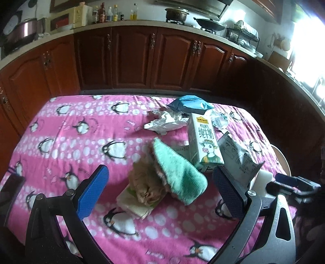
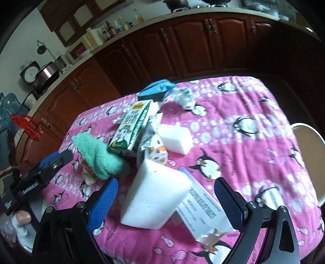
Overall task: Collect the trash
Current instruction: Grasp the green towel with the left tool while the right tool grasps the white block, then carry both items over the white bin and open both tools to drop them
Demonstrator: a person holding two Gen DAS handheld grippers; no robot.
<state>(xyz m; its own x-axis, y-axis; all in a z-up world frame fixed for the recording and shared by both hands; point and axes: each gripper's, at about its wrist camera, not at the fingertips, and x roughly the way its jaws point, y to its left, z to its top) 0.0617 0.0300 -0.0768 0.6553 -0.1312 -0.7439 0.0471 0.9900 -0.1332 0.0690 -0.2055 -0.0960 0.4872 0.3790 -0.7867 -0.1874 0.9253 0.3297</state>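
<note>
Trash pile sitting on the penguin cloth, both grippers empty.

I'm holding the left gripper (image 1: 160, 188) wide open around the green cloth (image 1: 178, 170); the right gripper (image 2: 165, 197) is gaping around a white foam block (image 2: 156, 195). The milk carton (image 1: 205, 140) is lying closed among wrappers on the table (image 1: 61, 130), contents unseen.

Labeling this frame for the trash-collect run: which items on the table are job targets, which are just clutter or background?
Likely trash:
milk carton
crumpled white wrapper
white foam block
smaller foam block
printed paper slip
grey printed bag
blue pouch

Probably not:
green cloth
penguin tablecloth
wok
bottles

Both grippers, left and right, open.
</note>
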